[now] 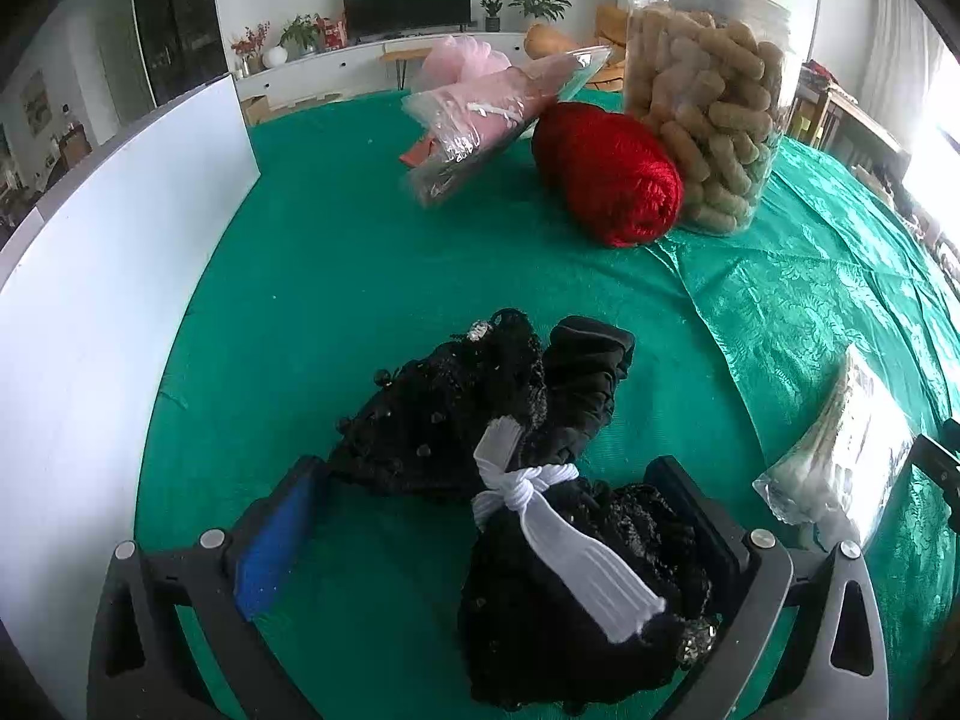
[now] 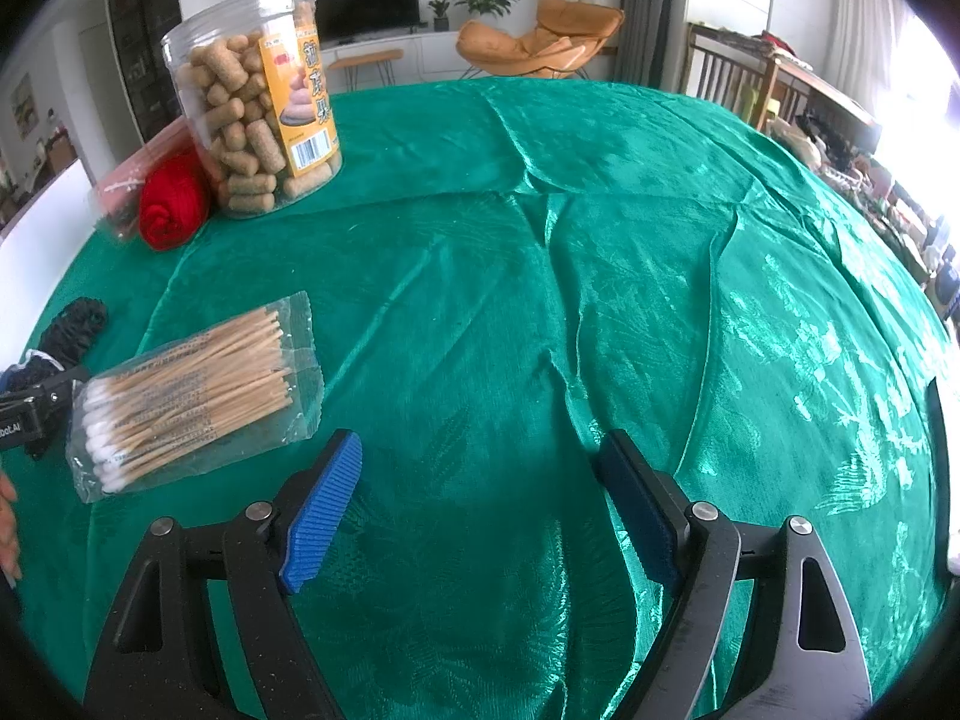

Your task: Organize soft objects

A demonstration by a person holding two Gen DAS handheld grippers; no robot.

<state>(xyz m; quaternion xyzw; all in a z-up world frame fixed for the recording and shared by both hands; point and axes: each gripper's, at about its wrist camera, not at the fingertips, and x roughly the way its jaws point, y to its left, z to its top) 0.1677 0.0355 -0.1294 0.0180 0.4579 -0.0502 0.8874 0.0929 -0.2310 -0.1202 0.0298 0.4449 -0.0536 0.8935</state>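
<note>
2 tongs spread wide | left tongs (image 1: 486,531) straddle black lace bundle (image 1: 516,480) on green surface (image 1: 336,276) | right tongs (image 2: 480,510) empty | bundle soft, light, snaggy; pinch at white tie (image 1: 528,486)

Home living room: television (image 1: 406,0), armchair (image 2: 540,39), houseplants (image 1: 539,2).

Left gripper (image 1: 486,540) spread wide, black lace bundle (image 1: 516,480) fills the gap. White board (image 1: 114,312) walls off 9 o'clock. Red yarn (image 1: 606,174), snack jar (image 1: 702,114) and pink bagged item (image 1: 480,120) block 12–1. Swab packet (image 1: 840,462) at 3. Right gripper (image 2: 480,516): open cloth (image 2: 600,270) ahead, swabs at 10.
</note>
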